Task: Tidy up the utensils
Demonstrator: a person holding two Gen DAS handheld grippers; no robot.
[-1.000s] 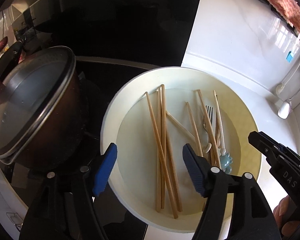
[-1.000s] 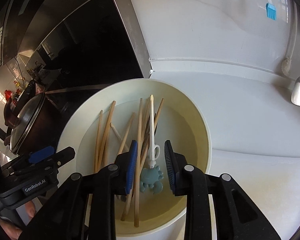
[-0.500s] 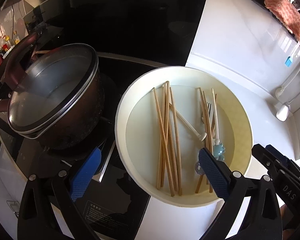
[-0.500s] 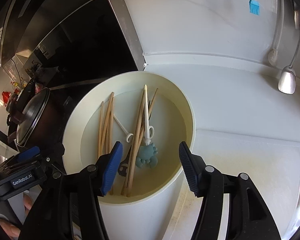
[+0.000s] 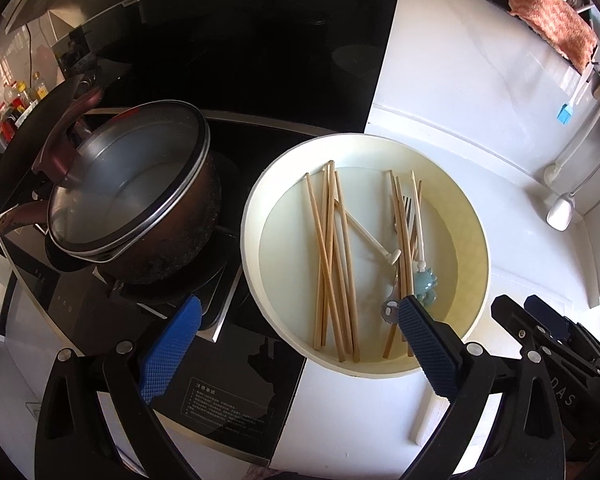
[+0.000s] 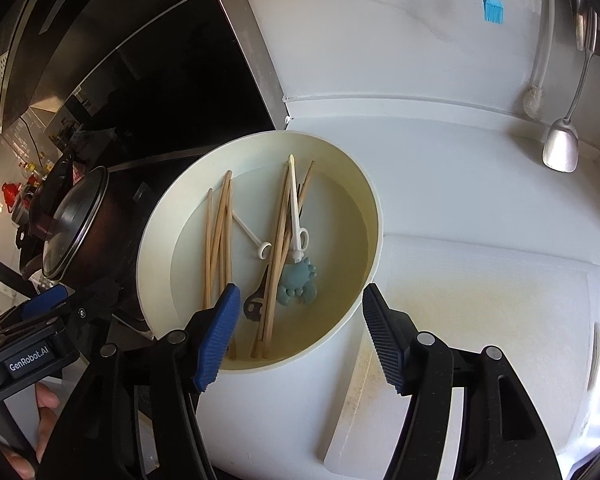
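A cream basin (image 5: pixel 478 240) (image 6: pixel 156 236) on the white counter holds several wooden chopsticks (image 5: pixel 330 256) (image 6: pixel 218 232), a white stick (image 5: pixel 368 236) (image 6: pixel 250 234), a metal fork (image 5: pixel 406 216), and a white stick with a blue crab figure (image 5: pixel 425 284) (image 6: pixel 298 278). My left gripper (image 5: pixel 296 348) is open and empty, above the basin's near-left rim. My right gripper (image 6: pixel 300 340) is open and empty, above the basin's near rim. Each gripper shows at the other view's edge.
A brown pot with a glass lid (image 5: pixel 136 200) (image 6: pixel 76 224) stands on the black cooktop (image 5: pixel 228 384) left of the basin. A white cutting board (image 6: pixel 480 320) lies right of the basin. A ladle (image 6: pixel 562 148), brush and blue silicone brush (image 6: pixel 493 8) hang on the wall.
Both grippers have pulled back and up from the basin. The right gripper's jaws opened wide from around the crab stick, which stays in the basin. The left jaws also spread wider.
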